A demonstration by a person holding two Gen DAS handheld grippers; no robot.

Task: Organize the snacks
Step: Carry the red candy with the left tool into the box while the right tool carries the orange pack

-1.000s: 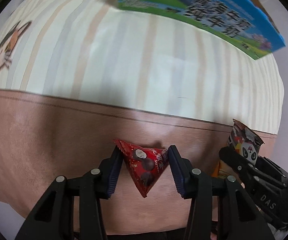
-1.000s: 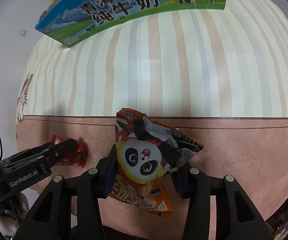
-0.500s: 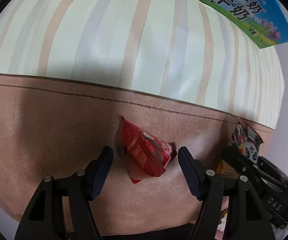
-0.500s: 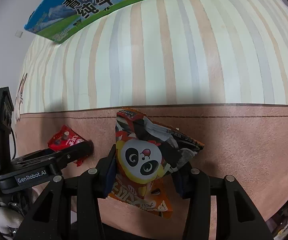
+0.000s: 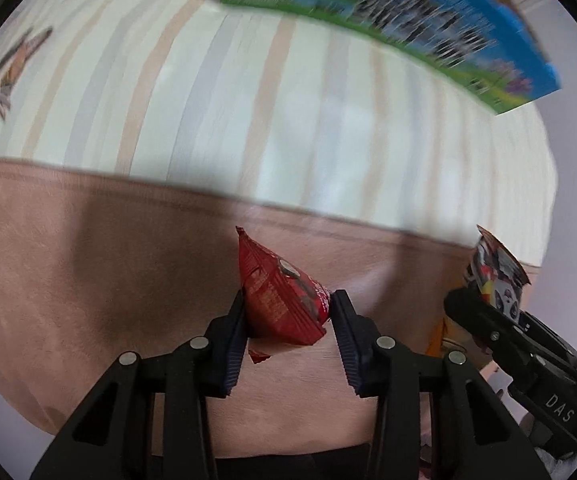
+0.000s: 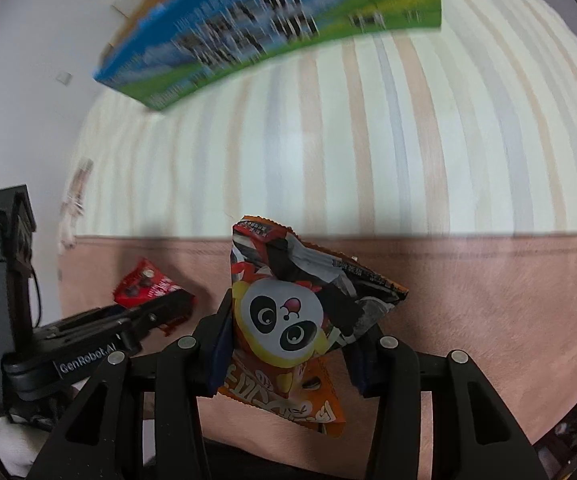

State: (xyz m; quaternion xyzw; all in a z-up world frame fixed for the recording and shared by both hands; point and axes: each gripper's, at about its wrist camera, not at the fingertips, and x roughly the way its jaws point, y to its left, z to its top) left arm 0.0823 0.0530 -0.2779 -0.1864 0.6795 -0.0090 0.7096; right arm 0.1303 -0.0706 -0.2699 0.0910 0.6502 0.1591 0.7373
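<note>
Left tongs [image 5: 288,312], bottom centre of the left wrist view: jaws have just been closing and are now clamped on the red snack packet [image 5: 278,300]. The pads catch it near its lower corners; most of the pouch sticks up above them and a loose corner hangs below. I judge this hold shallow. A puffed foil pouch could squirt out if I swing fast, and the blur says the rig is not steady.

Right tongs [image 6: 288,336], bottom centre of the right wrist view: clamped on the panda snack bag [image 6: 288,320], pinched about mid-body, with the orange end hanging under the jaws. That hold looks firmer, though the bag is crumpled and could rotate in the pads.

The two rigs sit close side by side; each shows at the edge of the other's view, so a clash is possible.

Beyond, the pink-brown band of a striped cloth [image 6: 368,140], then the milk carton box [image 6: 268,36] at upper frame. Whether it is the destination I cannot tell.
</note>
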